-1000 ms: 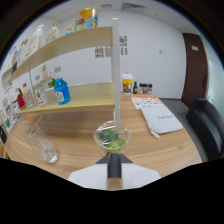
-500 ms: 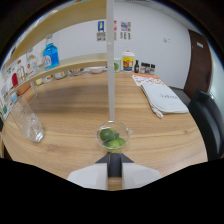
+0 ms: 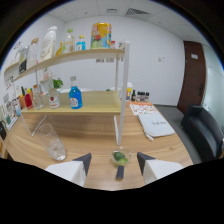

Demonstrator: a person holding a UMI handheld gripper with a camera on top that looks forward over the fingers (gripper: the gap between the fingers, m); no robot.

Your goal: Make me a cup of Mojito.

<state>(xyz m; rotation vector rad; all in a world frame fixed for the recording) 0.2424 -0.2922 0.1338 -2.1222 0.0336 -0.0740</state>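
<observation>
The wooden surface [image 3: 150,150] carries everything, and the white-posted shelf rack [image 3: 90,107] standing on it serves as the landmark here. Half a second ago the rack's post rose close over the work; now the whole rack shows, so the view has drawn back and lifted. On the rack's upper board stand tall bottles and a bright can [image 3: 101,35]; on its lower board, near the middle, stands a blue bottle [image 3: 75,97], with smaller bottles further along toward the rack's far end. Beside the rack, on the side away from those bottles, lie printed papers [image 3: 152,120], and beyond them is a dark chair [image 3: 205,132].

In front of the rack and off toward its bottle end stands an empty clear tumbler [image 3: 51,142]. Directly in front of the rack's near post sits the small glass [image 3: 120,157] holding green leaves, likely mint or lime, resting on the surface with a dark short object just nearer than it.

The claw [image 3: 113,165] is spread wide and grips nothing; the small glass stands between its fingers [image 3: 82,161] with clear gaps either side. My reading: the greens stage looks finished and the claw is pulling away to fetch the next ingredient, probably from the rack.
</observation>
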